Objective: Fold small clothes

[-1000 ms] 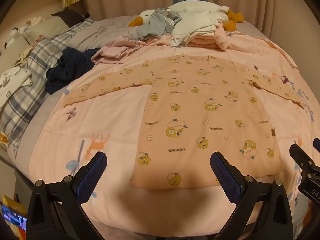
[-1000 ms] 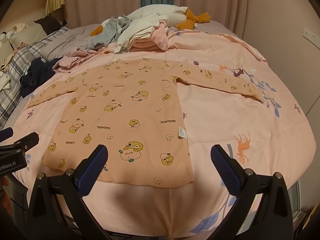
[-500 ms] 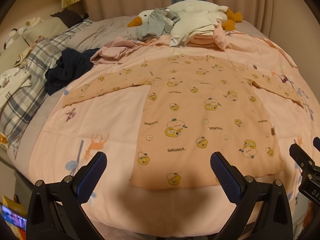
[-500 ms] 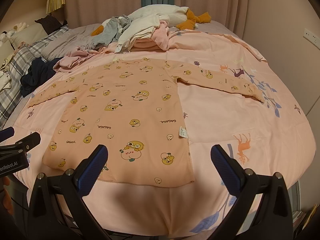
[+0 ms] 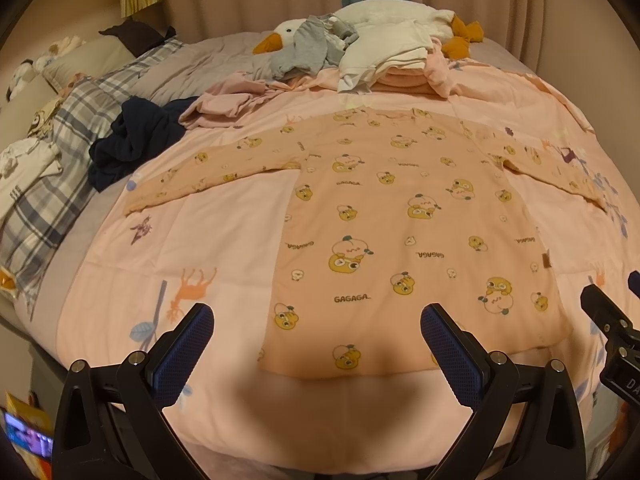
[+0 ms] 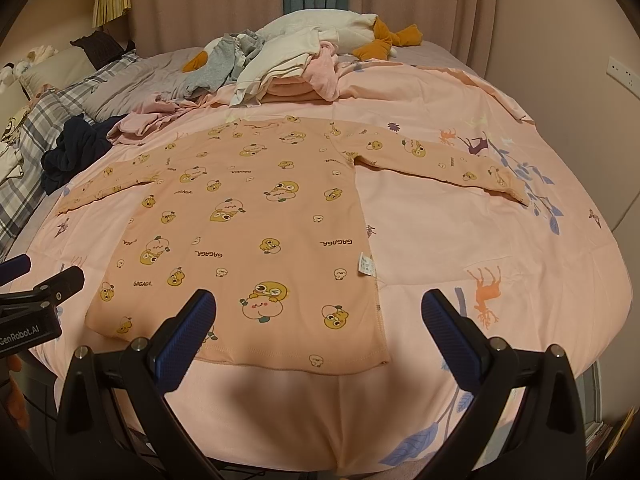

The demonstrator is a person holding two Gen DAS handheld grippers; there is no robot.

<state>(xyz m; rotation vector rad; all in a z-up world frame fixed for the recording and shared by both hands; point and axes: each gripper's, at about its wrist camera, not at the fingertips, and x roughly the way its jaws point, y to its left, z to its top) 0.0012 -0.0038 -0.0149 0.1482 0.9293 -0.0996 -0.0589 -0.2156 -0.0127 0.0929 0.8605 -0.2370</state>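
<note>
A small peach shirt (image 5: pixel 400 224) printed with cartoon ducks lies flat on a pink quilt (image 5: pixel 224 232) that covers a bed. Both sleeves are spread out to the sides. The hem is nearest the foot of the bed, where the person stands, and the neck is at the far end.

The left gripper (image 5: pixel 316 340) hangs over the near edge of the quilt, its blue-padded jaws spread wide and holding nothing. It sits just short of the hem, toward the shirt's left corner. The right gripper (image 6: pixel 318 326) hangs the same way, jaws spread wide and empty, with its left pad above the hem and the shirt's right corner between the two pads.

No fold has been made yet. The step in hand looks like the first grasp. To do it well, I would say each gripper should pinch only the shirt cloth, not the quilt under it, and take a sleeve or side edge close to a seam so that the fold line stays straight. Lifting low and carrying the cloth across evenly should keep wrinkles out.

The shirt's long axis, from hem to neck, runs straight away from the grippers up the bed. The sleeves lie across that line, the left sleeve (image 5: pixel 208 172) reaching toward a dark garment (image 5: pixel 132 144) and the right sleeve (image 6: pixel 440 160) toward the quilt's printed leaves.

At the far end sits a heap of unfolded clothes (image 6: pixel 280 64) on a plush goose (image 5: pixel 288 36).
</note>
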